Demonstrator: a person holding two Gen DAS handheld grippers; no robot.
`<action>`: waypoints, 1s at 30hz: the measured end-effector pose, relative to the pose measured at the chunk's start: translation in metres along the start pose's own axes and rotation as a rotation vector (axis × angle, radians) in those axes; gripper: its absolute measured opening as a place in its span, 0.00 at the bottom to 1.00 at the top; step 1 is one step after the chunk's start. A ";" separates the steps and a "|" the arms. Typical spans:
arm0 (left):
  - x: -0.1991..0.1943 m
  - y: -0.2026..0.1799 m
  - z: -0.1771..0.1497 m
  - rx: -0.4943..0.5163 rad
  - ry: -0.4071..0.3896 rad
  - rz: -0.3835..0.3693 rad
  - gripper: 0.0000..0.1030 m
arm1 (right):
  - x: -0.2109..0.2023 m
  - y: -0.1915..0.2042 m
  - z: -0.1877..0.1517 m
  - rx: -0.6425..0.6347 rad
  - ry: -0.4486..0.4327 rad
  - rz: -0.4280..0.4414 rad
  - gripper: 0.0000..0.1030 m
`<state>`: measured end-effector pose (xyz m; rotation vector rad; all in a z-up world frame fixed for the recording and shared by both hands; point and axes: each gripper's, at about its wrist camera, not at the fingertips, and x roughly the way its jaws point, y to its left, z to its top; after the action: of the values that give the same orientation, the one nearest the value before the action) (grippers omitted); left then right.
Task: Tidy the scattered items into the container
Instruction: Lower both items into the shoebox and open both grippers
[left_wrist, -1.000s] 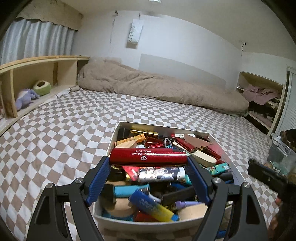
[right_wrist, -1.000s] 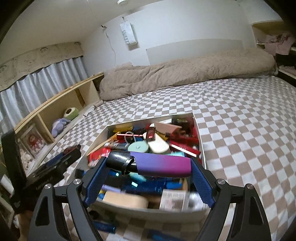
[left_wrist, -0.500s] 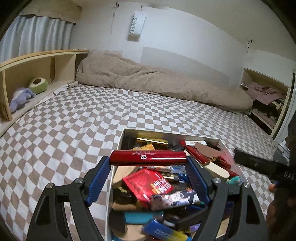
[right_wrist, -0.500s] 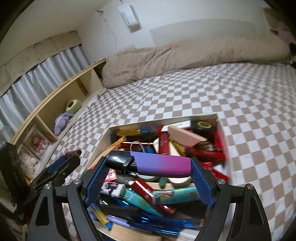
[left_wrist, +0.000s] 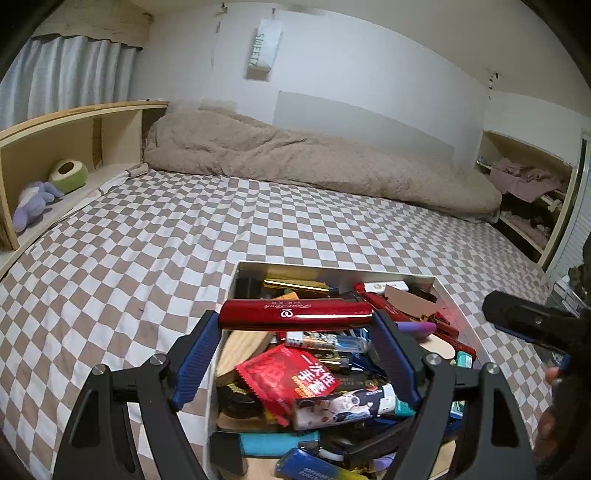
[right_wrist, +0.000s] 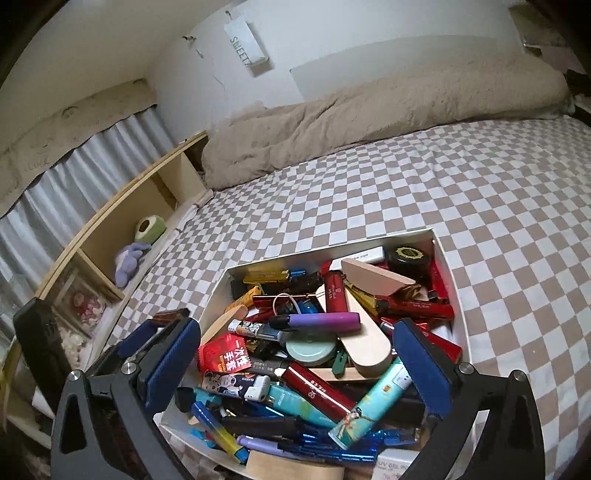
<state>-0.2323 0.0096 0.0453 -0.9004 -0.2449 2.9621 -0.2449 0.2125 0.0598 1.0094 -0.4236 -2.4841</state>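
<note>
Red lighter (left_wrist: 295, 314), stiff, light and slippery, sits clamped end to end in the left gripper (left_wrist: 295, 332) above the box (left_wrist: 332, 267); right gripper (right_wrist: 295, 354) gapes empty above it

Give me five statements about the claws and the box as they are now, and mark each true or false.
1. The left claw grips a red lighter. True.
2. The right claw holds the purple pen. False: it is open and the pen lies in the white box.
3. The box sits on a checkered sheet. True.
4. The box is nearly empty. False: it is piled full.
5. The red lighter rests in the box. False: it is held above.
</note>
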 end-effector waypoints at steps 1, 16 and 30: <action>0.003 -0.002 0.000 0.004 0.010 -0.004 0.80 | -0.002 0.000 -0.001 -0.002 -0.003 0.000 1.00; 0.015 -0.030 0.001 0.033 0.016 -0.067 1.00 | -0.020 -0.011 -0.004 0.007 -0.033 0.004 1.00; 0.003 -0.032 0.003 0.026 0.070 -0.049 1.00 | -0.031 -0.010 -0.010 0.004 -0.038 0.004 1.00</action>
<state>-0.2372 0.0408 0.0511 -0.9777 -0.2220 2.8756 -0.2202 0.2350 0.0671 0.9635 -0.4418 -2.5029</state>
